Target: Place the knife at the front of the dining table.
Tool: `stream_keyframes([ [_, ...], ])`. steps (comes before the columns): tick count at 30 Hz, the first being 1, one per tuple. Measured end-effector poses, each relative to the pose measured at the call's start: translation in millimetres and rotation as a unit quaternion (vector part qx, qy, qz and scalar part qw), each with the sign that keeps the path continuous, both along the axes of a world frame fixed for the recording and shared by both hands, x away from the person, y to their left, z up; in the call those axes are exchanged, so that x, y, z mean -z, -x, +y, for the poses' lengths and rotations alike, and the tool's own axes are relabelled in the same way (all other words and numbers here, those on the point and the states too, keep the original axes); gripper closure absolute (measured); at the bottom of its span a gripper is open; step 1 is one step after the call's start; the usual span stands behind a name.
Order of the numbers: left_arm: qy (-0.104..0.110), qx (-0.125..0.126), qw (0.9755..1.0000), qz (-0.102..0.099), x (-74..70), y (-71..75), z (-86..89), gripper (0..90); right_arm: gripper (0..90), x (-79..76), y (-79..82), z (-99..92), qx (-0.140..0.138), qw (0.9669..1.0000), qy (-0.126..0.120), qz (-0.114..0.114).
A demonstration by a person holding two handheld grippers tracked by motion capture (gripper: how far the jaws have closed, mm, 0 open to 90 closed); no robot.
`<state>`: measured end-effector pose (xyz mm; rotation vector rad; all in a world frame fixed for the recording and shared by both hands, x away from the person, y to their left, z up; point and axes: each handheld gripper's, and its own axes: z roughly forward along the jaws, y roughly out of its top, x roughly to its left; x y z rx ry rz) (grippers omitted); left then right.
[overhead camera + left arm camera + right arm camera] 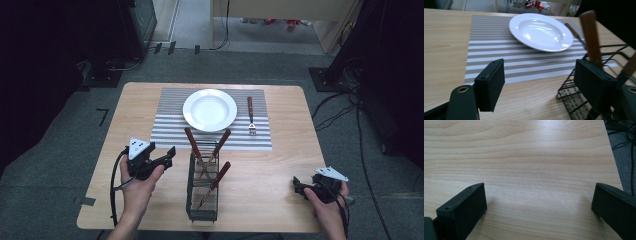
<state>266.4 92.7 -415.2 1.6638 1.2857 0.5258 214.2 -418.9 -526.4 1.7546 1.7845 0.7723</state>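
Plate (209, 110) on placemat (167, 131), fork (251, 117) right of it, cutlery basket (202, 192) in front.

Your caddy (202, 200), a black wire basket, stands upright at the table's near edge, in front of the mat. It holds 3 brown-handled utensils (193, 144), their handles leaning out above its rim.

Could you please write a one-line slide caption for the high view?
Left hand-held gripper open beside a wire caddy of wooden-handled cutlery, before a white plate.
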Motion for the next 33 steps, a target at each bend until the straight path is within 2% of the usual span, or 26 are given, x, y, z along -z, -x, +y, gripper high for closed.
stream_keyframes([
  [1, 0.004, 0.007, 1.0, -0.001, -1.8, -0.5, -2.6, 25.6, 0.0, 0.0, 0.0, 0.0, 0.0, 1.0, 0.0, 0.0],
  [3, 0.005, 0.013, 0.9999, -0.004, -4.7, -1.1, -8.7, 31.1, 0.0, 0.0, 0.0, -0.2, -0.001, 1.0, 0.001, 0.0],
  [5, 0.011, 0.021, 0.9997, -0.006, -6.9, -1.9, -14.2, 31.4, 0.0, 0.0, 0.0, -0.1, 0.0, 1.0, 0.001, 0.0],
  [7, 0.005, 0.03, 0.9995, -0.011, -8.9, -2.7, -21.2, 33.9, 0.0, 0.0, 0.0, -0.2, -0.001, 1.0, 0.001, 0.0],
  [12, 0.033, 0.06, 0.9976, -0.002, -12.1, -8.7, -30.8, 37.4, 0.0, 0.0, 0.0, -0.2, -0.001, 1.0, 0.001, 0.0],
  [16, 0.045, 0.078, 0.996, -0.002, -14.9, -12.6, -36.6, 40.7, 0.0, 0.0, 0.0, -0.2, -0.001, 1.0, 0.001, 0.0],
  [20, 0.048, 0.084, 0.9953, 0.006, -13.7, -17.8, -42.2, 45.1, 0.0, 0.0, 0.0, -0.2, -0.001, 1.0, 0.001, 0.0],
  [23, 0.043, 0.078, 0.996, 0.011, -11.9, -21.2, -44.7, 49.5, 0.0, 0.1, 0.0, -0.2, -0.001, 1.0, 0.001, 0.0],
  [26, 0.057, 0.086, 0.9945, 0.017, -10.1, -24.8, -44.7, 51.3, 0.0, 0.0, 0.0, -0.2, -0.001, 1.0, 0.001, 0.0],
  [31, 0.052, 0.087, 0.9947, 0.021, -9.1, -28.4, -49.2, 53.6, 0.0, 0.0, 0.1, -0.1, 0.0, 1.0, 0.001, 0.001],
  [33, 0.056, 0.093, 0.9938, 0.027, -8.0, -31.1, -50.3, 55.1, 0.0, 0.0, 0.0, -0.2, -0.001, 1.0, 0.001, 0.0],
])
